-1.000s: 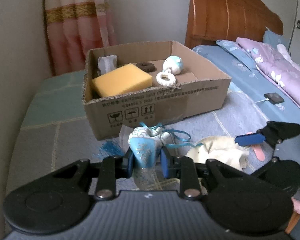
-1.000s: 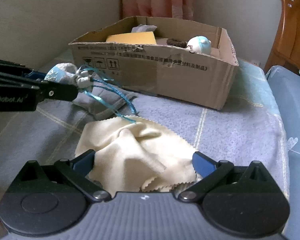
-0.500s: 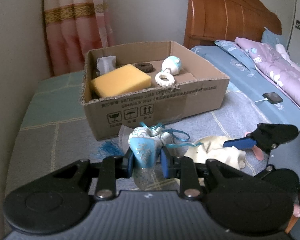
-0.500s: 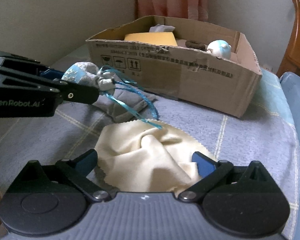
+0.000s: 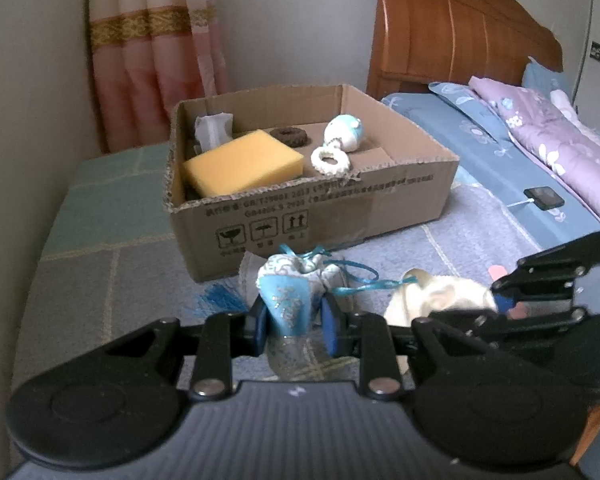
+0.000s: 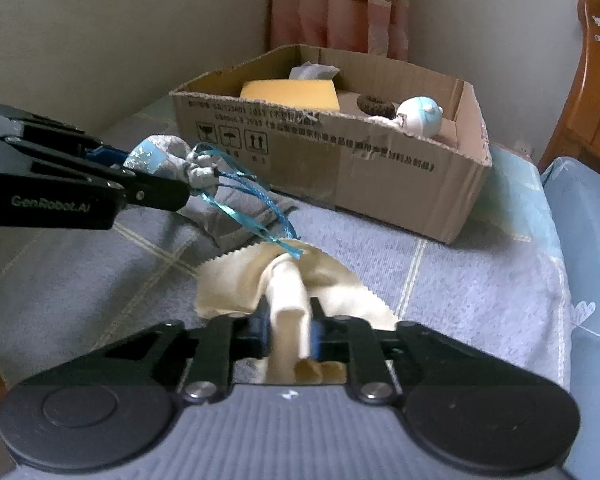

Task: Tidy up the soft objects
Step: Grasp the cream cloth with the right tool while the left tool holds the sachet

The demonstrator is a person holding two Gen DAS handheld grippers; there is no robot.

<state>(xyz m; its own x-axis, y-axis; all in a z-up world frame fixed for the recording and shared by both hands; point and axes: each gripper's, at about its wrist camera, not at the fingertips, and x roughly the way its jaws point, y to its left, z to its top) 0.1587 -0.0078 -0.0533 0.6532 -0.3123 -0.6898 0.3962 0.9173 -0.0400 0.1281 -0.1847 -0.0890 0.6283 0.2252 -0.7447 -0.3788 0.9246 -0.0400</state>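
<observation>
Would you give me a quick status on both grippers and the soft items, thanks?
Left gripper shut on blue sachet. Right gripper shut on cream cloth. Cardboard box ahead, open; ribbon trailing onto the cloth.

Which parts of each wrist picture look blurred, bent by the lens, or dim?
Left wrist view: corners vignetted black, curtain and headboard bowed by the fisheye, cream cloth smeared. Right wrist view: cardboard box lettering soft, cream cloth between the fingers blurred, soft daylight without glare.

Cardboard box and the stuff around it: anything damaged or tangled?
The cardboard box has a ragged, torn front rim. The pouch's blue ribbon trails onto the cream cloth pinched in the right gripper, so the two could snag when lifted.
</observation>
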